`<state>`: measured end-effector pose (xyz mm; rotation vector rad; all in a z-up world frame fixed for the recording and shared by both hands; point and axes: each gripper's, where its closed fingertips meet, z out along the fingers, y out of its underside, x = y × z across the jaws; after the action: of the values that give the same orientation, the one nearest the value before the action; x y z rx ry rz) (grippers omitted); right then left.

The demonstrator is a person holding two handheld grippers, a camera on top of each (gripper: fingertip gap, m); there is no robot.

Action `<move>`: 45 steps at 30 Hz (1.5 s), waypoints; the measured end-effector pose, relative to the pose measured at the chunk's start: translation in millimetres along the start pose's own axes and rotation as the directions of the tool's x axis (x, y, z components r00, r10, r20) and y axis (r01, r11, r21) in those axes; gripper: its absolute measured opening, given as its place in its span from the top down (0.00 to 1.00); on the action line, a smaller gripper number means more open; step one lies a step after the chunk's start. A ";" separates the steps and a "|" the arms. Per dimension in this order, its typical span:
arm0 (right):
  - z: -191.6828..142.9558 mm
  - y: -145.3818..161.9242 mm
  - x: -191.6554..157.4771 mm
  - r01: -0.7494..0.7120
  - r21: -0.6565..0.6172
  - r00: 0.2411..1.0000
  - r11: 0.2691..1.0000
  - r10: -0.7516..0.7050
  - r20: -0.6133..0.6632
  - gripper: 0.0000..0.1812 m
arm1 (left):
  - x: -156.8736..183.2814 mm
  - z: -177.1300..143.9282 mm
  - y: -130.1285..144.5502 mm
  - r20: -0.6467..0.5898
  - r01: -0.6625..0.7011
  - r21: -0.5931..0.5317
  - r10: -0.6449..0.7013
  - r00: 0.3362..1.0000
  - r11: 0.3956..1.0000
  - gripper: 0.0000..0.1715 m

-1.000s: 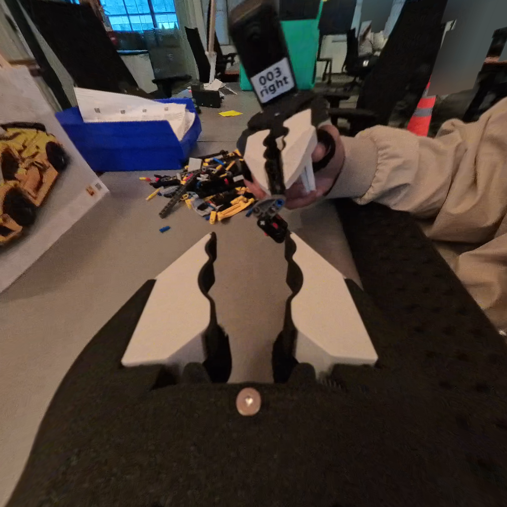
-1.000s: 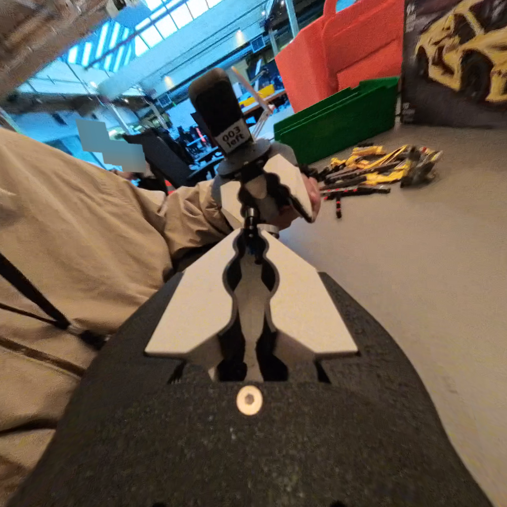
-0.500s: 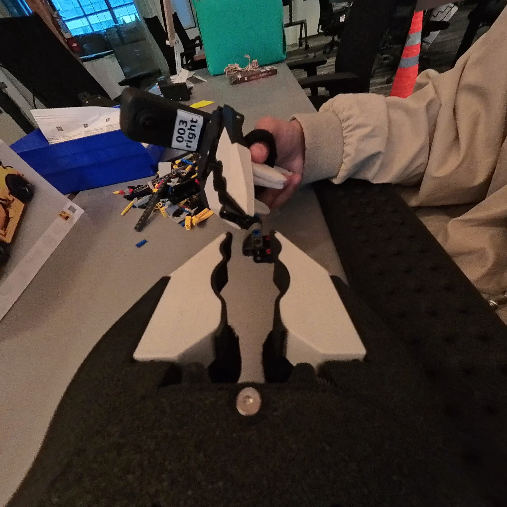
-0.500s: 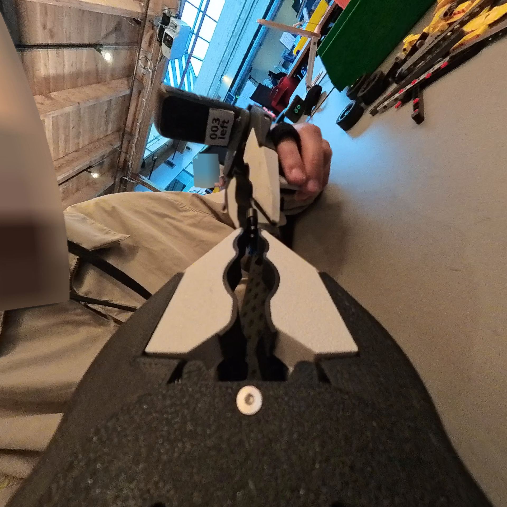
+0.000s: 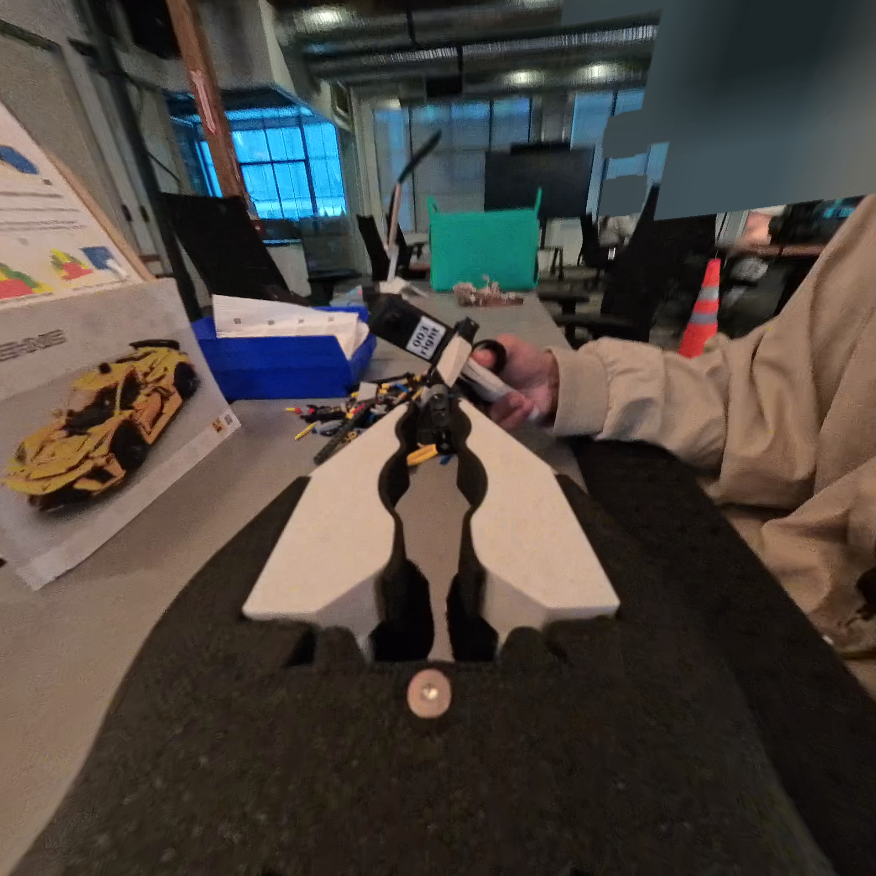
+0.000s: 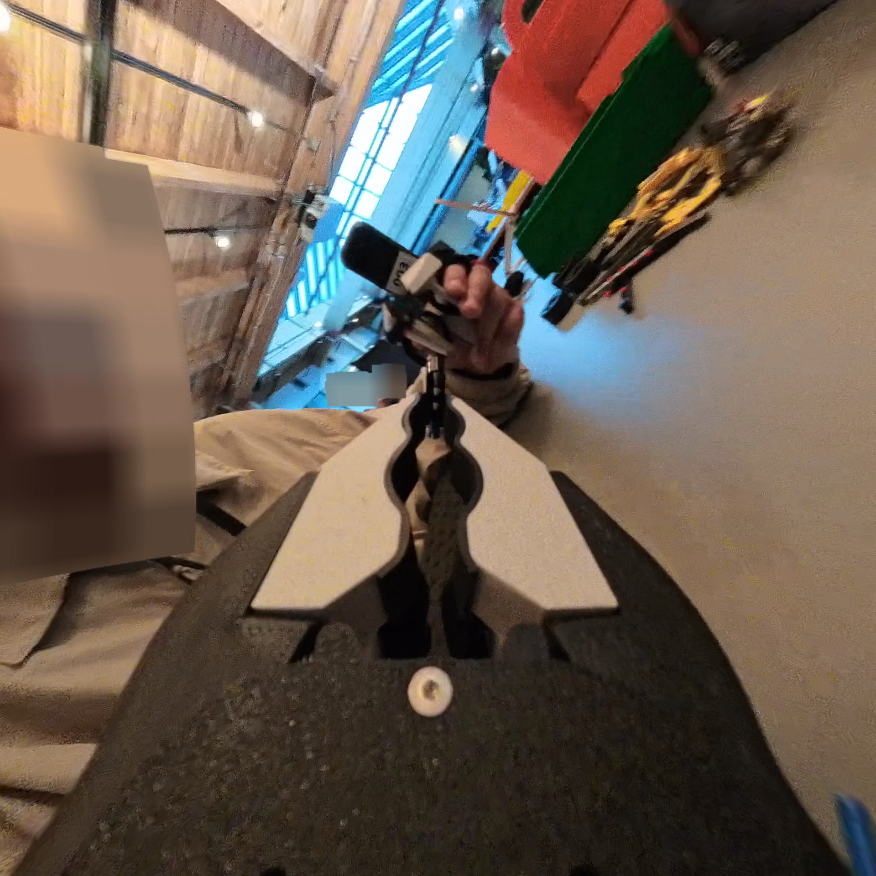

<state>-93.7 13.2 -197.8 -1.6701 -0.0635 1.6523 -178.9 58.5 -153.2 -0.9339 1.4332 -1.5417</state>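
White plastic fingers fill the left wrist view. The left hand-held gripper (image 5: pixel 434 415) is clenched on a small black brick assembly (image 5: pixel 437 424), which sits between its tips, up off the grey table (image 5: pixel 199 512). The piece hangs just in front of the pile of loose bricks (image 5: pixel 351 419). The right hand-held gripper (image 5: pixel 441 391) comes in over that pile from the right, held in a person's hand (image 5: pixel 521 386) with a beige sleeve, and its tips meet the same piece from above. Behind the pile stands a blue bin (image 5: pixel 284 367) with papers in it. To the pile's left leans a box with a yellow car pictured on it (image 5: pixel 109 426).

From the right wrist view, tipped hard sideways, the right hand-held gripper (image 6: pixel 433 410) is closed on the near end of the thin black assembly (image 6: pixel 435 388). The far end runs into the left hand-held gripper (image 6: pixel 426 343), gripped by the other hand (image 6: pixel 483 327). Here the pile of loose bricks (image 6: pixel 663 204) lies well apart, with a green bin (image 6: pixel 616 156) just behind it.

As I see it, the danger is in the shared hold. The piece is slim and pinned at both ends. If either wrist twists or pulls off line, a joint may pop or a small part may drop to the table and get lost among the pile.
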 end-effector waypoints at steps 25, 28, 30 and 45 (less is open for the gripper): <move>45.3 30.1 33.3 0.015 -0.139 0.986 0.990 -0.038 -0.165 0.97 | 21.5 26.1 161.9 -0.035 -0.107 -0.711 0.117 0.992 0.695 0.87; 46.1 28.0 26.2 -0.001 -0.121 0.993 0.993 -0.013 -0.116 0.97 | 22.1 32.2 146.6 -0.018 -0.081 -0.651 0.092 0.996 0.755 0.79; 47.6 22.4 15.2 -0.009 -0.084 0.999 0.996 0.005 -0.048 0.97 | 20.7 41.7 119.0 0.020 -0.012 -0.522 0.026 0.999 0.853 0.79; 60.5 8.3 -12.1 0.260 0.047 0.966 0.965 -0.260 0.006 1.00 | 13.8 41.9 30.7 -0.081 0.454 -0.080 -0.460 0.884 0.887 0.92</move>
<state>-152.1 29.6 -183.9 -1.5447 -0.2393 1.4554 -143.6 28.7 -180.6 -1.3200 1.3940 -1.9170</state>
